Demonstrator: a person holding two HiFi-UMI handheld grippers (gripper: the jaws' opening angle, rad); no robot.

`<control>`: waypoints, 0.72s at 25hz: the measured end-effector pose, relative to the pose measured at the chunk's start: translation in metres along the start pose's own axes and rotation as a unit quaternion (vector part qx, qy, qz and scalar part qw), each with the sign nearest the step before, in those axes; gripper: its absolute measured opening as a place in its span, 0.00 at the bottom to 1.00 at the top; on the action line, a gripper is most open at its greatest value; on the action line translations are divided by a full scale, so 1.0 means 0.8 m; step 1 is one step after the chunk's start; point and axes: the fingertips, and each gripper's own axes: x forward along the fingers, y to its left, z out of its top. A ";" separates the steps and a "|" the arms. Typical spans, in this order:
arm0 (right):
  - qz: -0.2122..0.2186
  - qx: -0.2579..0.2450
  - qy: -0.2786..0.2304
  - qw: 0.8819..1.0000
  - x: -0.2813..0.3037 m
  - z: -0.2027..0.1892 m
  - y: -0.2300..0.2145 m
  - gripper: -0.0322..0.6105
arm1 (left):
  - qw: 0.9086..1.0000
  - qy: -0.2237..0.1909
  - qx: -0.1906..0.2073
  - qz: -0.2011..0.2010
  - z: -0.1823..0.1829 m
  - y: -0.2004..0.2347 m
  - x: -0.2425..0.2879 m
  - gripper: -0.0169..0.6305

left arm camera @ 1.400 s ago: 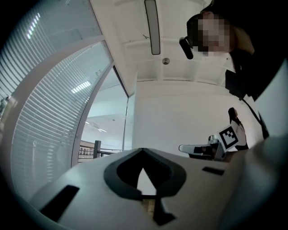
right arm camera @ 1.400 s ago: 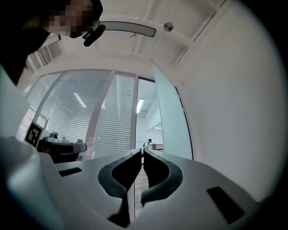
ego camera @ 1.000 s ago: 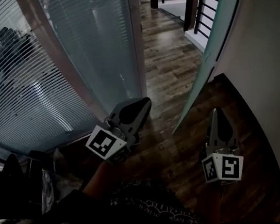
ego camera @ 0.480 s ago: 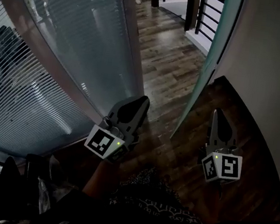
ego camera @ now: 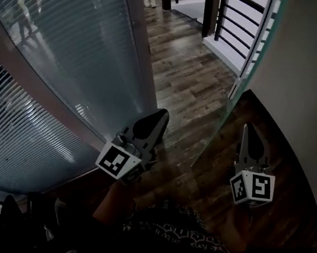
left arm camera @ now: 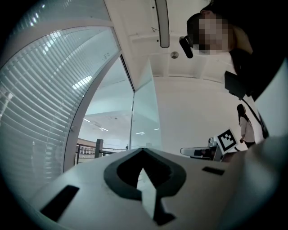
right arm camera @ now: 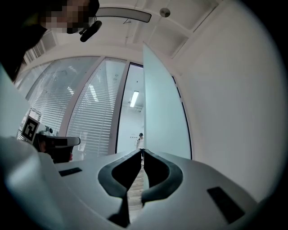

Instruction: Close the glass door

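Slatted blinds (ego camera: 52, 48) curving along to the left of the left gripper (ego camera: 163, 114), wood-plank floor (ego camera: 189, 80) stretching ahead of it, dark railing (ego camera: 213, 13) standing farther ahead, white wall (ego camera: 312, 87) rising to the right of the right gripper (ego camera: 247, 128), distant person (right arm camera: 141, 141) standing straight beyond its tips
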 end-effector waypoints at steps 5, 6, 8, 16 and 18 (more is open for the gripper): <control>-0.006 -0.003 0.010 1.000 0.028 -0.014 -0.005 0.06 | 1.000 0.002 -0.003 -0.009 -0.011 0.027 0.024 0.03; -0.008 -0.003 0.013 1.000 0.032 -0.016 -0.007 0.06 | 1.000 0.001 -0.004 -0.010 -0.010 0.031 0.028 0.03; -0.012 -0.002 0.018 1.000 0.044 -0.011 -0.013 0.06 | 1.000 0.001 -0.006 -0.012 -0.002 0.040 0.037 0.03; -0.020 -0.003 0.033 0.999 0.090 0.016 -0.038 0.08 | 1.000 0.008 -0.013 -0.004 0.033 0.071 0.074 0.03; -0.012 -0.003 0.043 0.999 0.099 0.012 -0.045 0.09 | 1.000 0.006 -0.013 0.001 0.037 0.075 0.080 0.03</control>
